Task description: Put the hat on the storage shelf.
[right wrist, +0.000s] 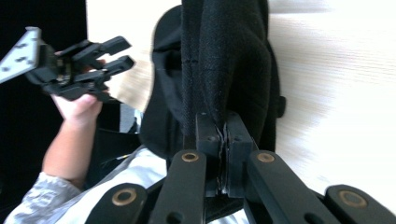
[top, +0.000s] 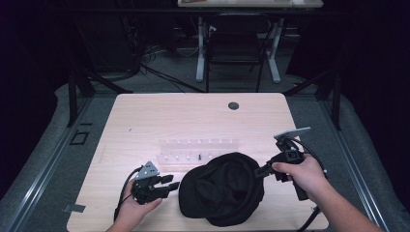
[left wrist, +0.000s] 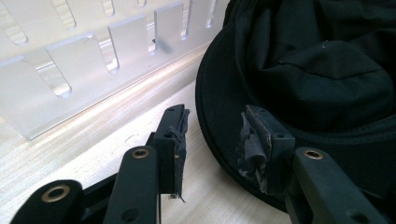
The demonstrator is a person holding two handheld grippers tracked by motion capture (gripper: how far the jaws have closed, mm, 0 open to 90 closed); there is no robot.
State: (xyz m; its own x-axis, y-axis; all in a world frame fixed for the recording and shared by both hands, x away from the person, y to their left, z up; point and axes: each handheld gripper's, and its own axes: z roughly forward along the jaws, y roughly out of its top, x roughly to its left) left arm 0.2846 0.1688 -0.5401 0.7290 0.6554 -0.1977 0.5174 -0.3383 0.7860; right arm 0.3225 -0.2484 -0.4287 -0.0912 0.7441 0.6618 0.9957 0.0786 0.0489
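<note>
Hat (top: 222, 191), black cloth, lying crown-down on the light wooden table (top: 145, 116) between the two tools, opening upward.

Right tool (top: 263, 170): high view shows it at the hat's right edge, held in the right hand (top: 302, 176), grey plate on top. Right gripper view adds the detail: jaws pressed together on a fold of the hat's black fabric (right wrist: 224, 70), which rises straight up from the pads.

Left tool (top: 171, 185): high view places it just left of the hat, in the left hand (top: 133, 205). Left gripper view shows jaws apart, holding nothing; the hat's brim edge (left wrist: 210, 130) lies in the gap close to one frayed pad (left wrist: 254, 140); contact cannot be judged.

Rack (top: 198, 150), clear plastic with slotted walls, standing beyond both tools behind the hat; slots read plainly in the left gripper view (left wrist: 79, 74).

Small dark round fitting (top: 233, 105) in the table, far past the rack.
</note>
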